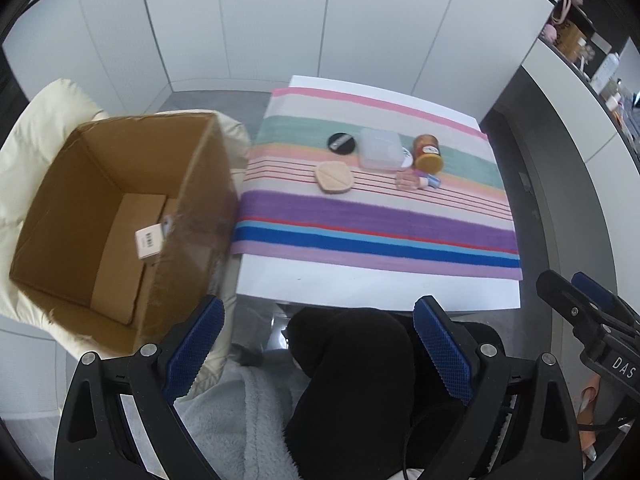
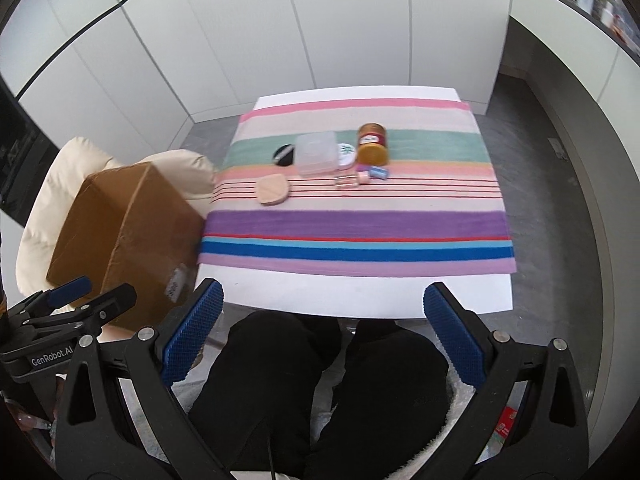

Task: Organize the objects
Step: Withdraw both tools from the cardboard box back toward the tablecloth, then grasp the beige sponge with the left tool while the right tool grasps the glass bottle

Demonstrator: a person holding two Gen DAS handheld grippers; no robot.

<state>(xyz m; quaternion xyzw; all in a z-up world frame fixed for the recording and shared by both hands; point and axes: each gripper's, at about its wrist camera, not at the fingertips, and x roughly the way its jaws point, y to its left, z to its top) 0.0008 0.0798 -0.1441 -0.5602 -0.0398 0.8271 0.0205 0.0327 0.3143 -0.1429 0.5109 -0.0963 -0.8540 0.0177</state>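
Note:
On a striped cloth [image 1: 372, 224] [image 2: 356, 224] over a white table lie a black round compact [image 1: 341, 143] [image 2: 283, 155], a beige puff [image 1: 334, 178] [image 2: 272, 189], a clear plastic box [image 1: 380, 148] [image 2: 316, 153], an orange jar [image 1: 428, 153] [image 2: 373, 143], a white round lid [image 2: 346, 153] and a small bottle [image 1: 416, 180] [image 2: 358, 179]. An open cardboard box [image 1: 120, 216] [image 2: 124, 232] stands on a cream chair at the left. My left gripper [image 1: 320, 344] is open and empty, short of the table's near edge. My right gripper [image 2: 324, 336] is open and empty there too.
The cream padded chair [image 1: 36, 128] [image 2: 68, 168] holds the cardboard box, which has a smaller carton [image 1: 128, 256] inside. White cabinet doors stand behind the table. A shelf with bottles [image 1: 592, 52] is at the far right. The person's black-clad knees [image 2: 320, 380] are below the grippers.

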